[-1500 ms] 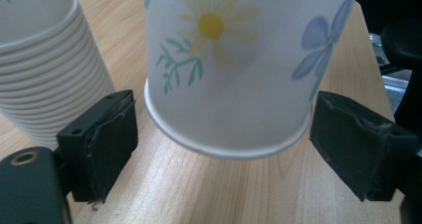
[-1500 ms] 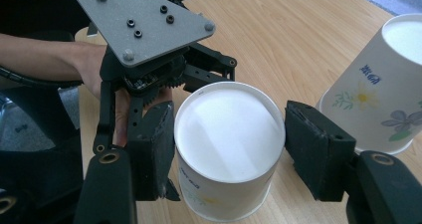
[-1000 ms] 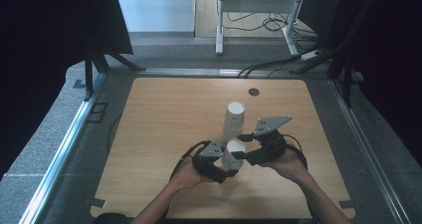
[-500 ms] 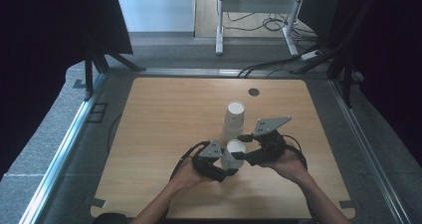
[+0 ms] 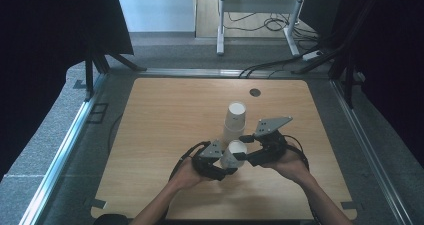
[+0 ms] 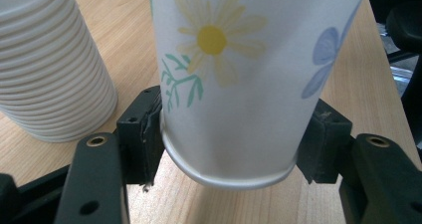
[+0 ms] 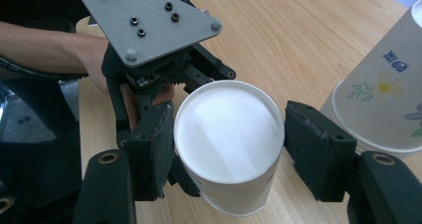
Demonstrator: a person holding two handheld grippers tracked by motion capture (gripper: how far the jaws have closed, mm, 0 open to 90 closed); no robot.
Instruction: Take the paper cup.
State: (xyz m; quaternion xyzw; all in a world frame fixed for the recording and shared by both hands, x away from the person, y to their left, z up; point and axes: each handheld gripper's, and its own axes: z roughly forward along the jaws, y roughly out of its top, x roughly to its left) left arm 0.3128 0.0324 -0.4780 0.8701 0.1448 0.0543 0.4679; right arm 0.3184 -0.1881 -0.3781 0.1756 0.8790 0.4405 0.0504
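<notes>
Closed within the last second, the left gripper is now clamped on the cup's base; its rim is gripped by the right gripper, so separation from the stack beside them seems likely.

A lab or test room set up for recording. A bare light wooden table with rounded corners stands on grey carpet, fenced left and right by aluminium rails. Black curtains hang on both sides. Beyond the far edge, cables trail under a white metal frame.
</notes>
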